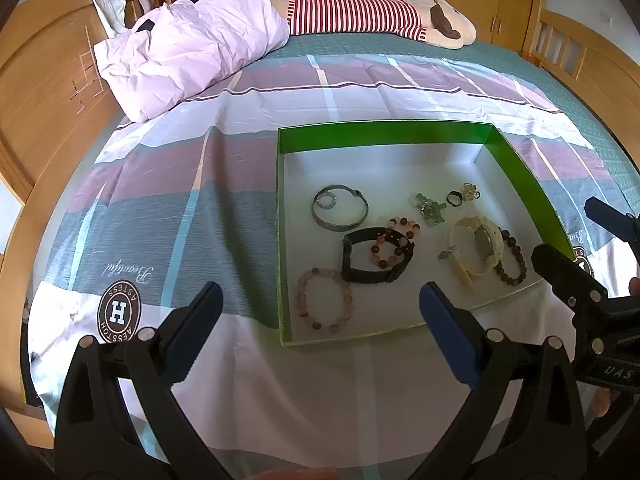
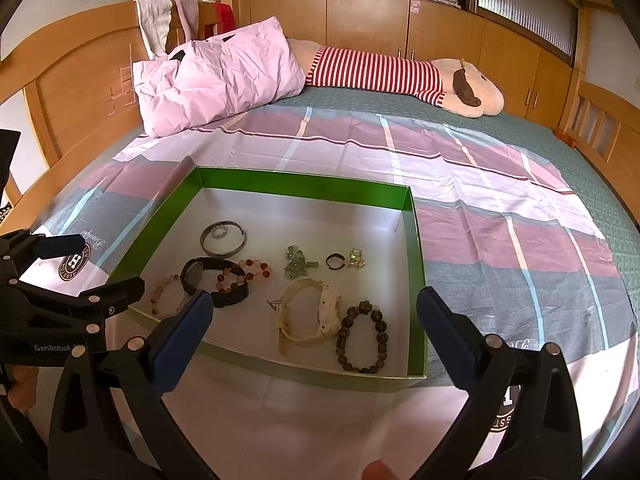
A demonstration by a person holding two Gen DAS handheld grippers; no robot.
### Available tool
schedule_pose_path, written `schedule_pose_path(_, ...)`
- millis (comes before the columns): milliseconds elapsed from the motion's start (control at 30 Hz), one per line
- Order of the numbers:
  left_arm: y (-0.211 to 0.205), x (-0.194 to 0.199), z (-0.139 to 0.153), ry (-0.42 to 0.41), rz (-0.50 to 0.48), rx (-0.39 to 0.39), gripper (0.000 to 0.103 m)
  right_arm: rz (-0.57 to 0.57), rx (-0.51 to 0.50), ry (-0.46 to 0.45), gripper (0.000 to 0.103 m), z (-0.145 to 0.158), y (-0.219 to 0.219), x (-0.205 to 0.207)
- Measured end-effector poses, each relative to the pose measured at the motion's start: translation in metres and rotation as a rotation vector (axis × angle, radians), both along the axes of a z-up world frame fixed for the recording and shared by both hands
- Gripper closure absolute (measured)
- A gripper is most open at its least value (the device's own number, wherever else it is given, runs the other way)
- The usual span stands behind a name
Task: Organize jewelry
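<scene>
1. Wooden headboard (image 1: 48, 92) panels stand at the far left, with a crumpled lilac pillow (image 1: 192, 40) leaning against them on the bed.
2. Striped in mauve, grey and white, the bedsheet (image 1: 160, 184) carries a round "H" logo (image 1: 119, 310) near the left gripper (image 1: 320, 316), whose blue-padded jaws stand wide apart and hold nothing.
3. Green-walled and white inside, the shallow box (image 1: 384, 130) lies flat on the sheet, just beyond both grippers; all the jewelry sits loose on its floor.
4. At the box's left, a pink bead bracelet (image 1: 324, 300) lies nearest the front wall, and a silver bangle (image 1: 340, 210) farther back rings a small beaded ring (image 1: 326, 201).
5. Toward the middle, a black watch (image 1: 376, 260) has an amber bead bracelet (image 1: 394, 242) draped over its strap (the two overlap).
6. Right of these, a greenish stone cluster (image 1: 430, 208) sits alone, with a small dark ring (image 1: 455, 198) and a pale crystal piece (image 1: 470, 191) touching behind it.
7. At the box's right, a cream watch (image 1: 476, 250) touches a dark brown bead bracelet (image 1: 512, 258).
8. Over the box's right front corner hovers the right gripper (image 2: 314, 320), jaws spread wide and empty.
9. Along the far edge of the bed lies a plush toy (image 1: 360, 16) in a red-and-white striped shirt.
</scene>
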State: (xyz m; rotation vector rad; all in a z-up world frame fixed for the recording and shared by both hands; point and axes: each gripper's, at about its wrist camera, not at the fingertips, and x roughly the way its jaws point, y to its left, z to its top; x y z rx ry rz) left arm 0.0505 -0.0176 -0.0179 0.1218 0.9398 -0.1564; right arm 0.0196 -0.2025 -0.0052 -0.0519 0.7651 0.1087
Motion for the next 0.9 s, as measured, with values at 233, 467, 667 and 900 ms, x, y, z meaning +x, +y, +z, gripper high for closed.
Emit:
schedule_pose_path(233, -0.0037, -0.0007, -0.0017, 0.003, -0.012, 0.007, 0.003, 0.001, -0.003, -0.001, 0.001, 0.0001, 0.0001, -0.0002)
schedule_pose_path(467, -0.0052, -0.0010, -0.0030, 0.007, -0.018, 0.012, 0.003, 0.000, -0.006, -0.002, 0.001, 0.0000, 0.0009, -0.0005)
schedule_pose_path(667, -0.0056, -0.0010, -0.0035, 0.007, -0.019, 0.013, 0.003, 0.000, -0.006, -0.002, 0.001, -0.0004, 0.0007, -0.0009)
schedule_pose_path(900, -0.0074, -0.0016, -0.0059, 0.011, -0.025, 0.014, 0.003, 0.000, -0.003, -0.004, 0.001, -0.0003, 0.0003, -0.0008)
